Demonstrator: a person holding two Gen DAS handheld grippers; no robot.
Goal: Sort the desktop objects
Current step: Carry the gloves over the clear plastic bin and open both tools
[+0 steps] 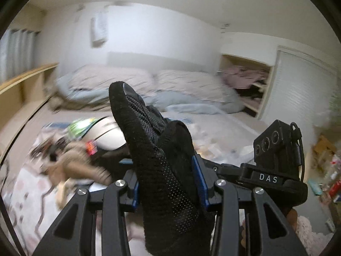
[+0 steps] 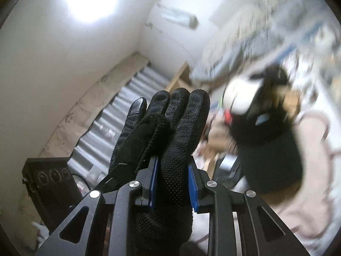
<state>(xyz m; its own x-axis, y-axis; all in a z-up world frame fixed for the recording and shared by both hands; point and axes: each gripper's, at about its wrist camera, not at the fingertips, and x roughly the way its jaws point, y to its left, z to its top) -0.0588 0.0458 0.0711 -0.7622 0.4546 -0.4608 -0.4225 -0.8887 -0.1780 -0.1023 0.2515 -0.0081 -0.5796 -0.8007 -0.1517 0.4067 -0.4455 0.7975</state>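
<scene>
While the room blurs, each gripper, left (image 1: 168, 183) and right (image 2: 173, 183), seemingly clamps a black glove (image 1: 153, 140).

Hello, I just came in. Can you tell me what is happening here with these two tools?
A person holds a gripper in each hand. The left gripper is shut on a black glove, and the right gripper is shut on a black glove too; both gloves point upward. Whether it is one glove or two is unclear. The bedroom behind, with its bed, looks blurred.
</scene>
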